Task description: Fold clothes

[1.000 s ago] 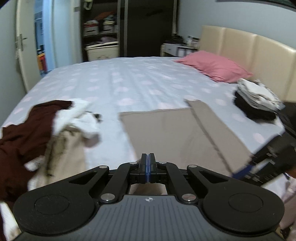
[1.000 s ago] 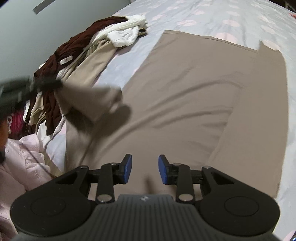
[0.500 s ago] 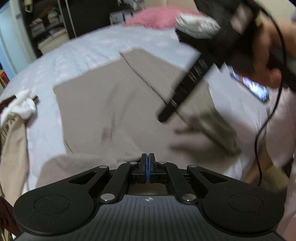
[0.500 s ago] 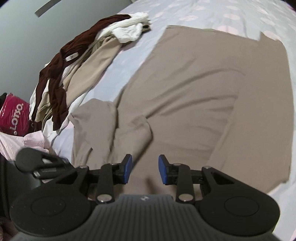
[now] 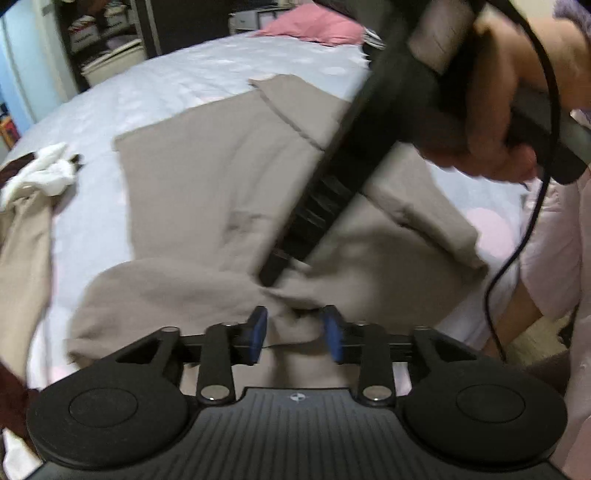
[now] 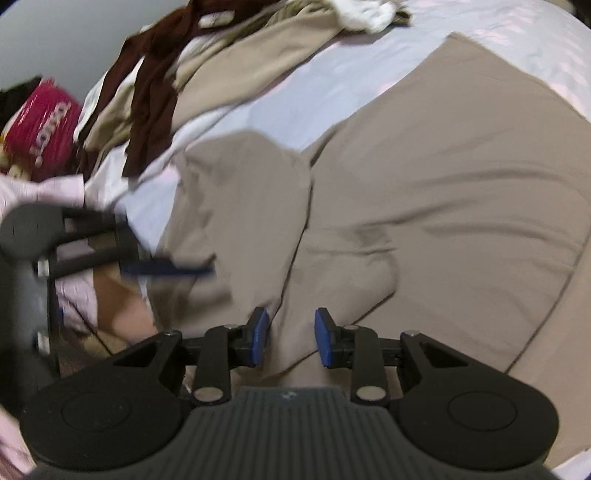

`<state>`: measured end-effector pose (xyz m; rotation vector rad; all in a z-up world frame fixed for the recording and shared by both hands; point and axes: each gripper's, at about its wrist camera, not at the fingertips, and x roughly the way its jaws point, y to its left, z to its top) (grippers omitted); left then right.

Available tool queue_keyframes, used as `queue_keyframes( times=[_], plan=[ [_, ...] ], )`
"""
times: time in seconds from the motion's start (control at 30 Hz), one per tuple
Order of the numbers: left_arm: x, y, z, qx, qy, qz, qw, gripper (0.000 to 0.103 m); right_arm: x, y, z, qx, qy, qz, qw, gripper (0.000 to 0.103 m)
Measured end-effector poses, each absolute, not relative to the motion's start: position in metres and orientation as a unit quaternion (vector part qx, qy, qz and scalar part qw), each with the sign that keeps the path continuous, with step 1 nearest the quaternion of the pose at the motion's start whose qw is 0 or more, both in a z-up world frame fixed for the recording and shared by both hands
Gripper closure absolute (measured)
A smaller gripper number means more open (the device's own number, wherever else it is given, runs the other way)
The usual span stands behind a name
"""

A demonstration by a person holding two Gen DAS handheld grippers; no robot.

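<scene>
The left hand-held gripper [image 5: 295,334] has just been opening, a bunched fold of the beige garment [image 5: 207,192] between its spread pads. The right hand-held gripper [image 6: 290,341] hangs spread over the garment, which lies flat on the bed [image 5: 177,92].

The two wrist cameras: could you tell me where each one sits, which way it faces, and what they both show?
Left wrist: sits behind the left gripper, whose jaws have just been opening; it looks down across the beige garment on the bed toward the pink pillow; the right hand crosses it.
Right wrist: sits behind the open right gripper, looks down at the garment toward the clothes pile; the left gripper shows blurred at left.
Shared: garment, bed, pile.
</scene>
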<state>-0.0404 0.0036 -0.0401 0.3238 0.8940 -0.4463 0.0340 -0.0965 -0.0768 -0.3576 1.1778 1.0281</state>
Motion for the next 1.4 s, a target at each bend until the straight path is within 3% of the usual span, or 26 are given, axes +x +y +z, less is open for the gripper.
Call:
queue_keyframes(
  times=[0.07,0.17,0.47,0.6,0.8,1.03,1.07,1.17,1.2,1.4],
  plan=[
    [-0.041,0.015,-0.042,0.165,0.425,-0.186,0.87,0.068,0.031,-0.093,-0.082,-0.179,0.526,0.461,0.692,0.071],
    [-0.035,0.029,-0.045,0.164,0.429,-0.162,0.874,0.067,0.028,-0.092,-0.087,-0.201,0.522,0.451,0.696,0.1],
    [-0.025,0.049,-0.041,0.143,0.431,-0.114,0.884,0.067,0.036,-0.146,-0.032,-0.144,0.493,0.413,0.752,0.101],
    [-0.023,0.055,-0.038,0.156,0.421,-0.098,0.888,0.058,0.041,-0.187,-0.006,-0.111,0.478,0.373,0.788,0.101],
    [-0.024,0.047,-0.051,0.254,0.416,-0.085,0.869,0.049,0.047,-0.246,0.006,-0.06,0.468,0.303,0.828,0.101],
    [-0.03,0.026,-0.07,0.352,0.398,-0.083,0.843,0.05,0.047,-0.291,-0.006,-0.029,0.484,0.247,0.839,0.101],
    [-0.029,0.026,-0.071,0.358,0.397,-0.079,0.841,0.053,0.047,-0.296,-0.012,-0.03,0.491,0.241,0.836,0.101],
    [-0.025,0.027,-0.067,0.344,0.409,-0.09,0.84,0.093,0.045,-0.307,-0.03,-0.036,0.517,0.226,0.825,0.101],
    [-0.024,0.028,-0.065,0.333,0.416,-0.097,0.841,0.1,0.044,-0.31,-0.036,-0.039,0.526,0.222,0.82,0.101],
    [-0.043,0.017,-0.053,0.343,0.418,-0.152,0.827,0.102,0.035,-0.326,-0.067,-0.052,0.574,0.209,0.79,0.101]
  ],
)
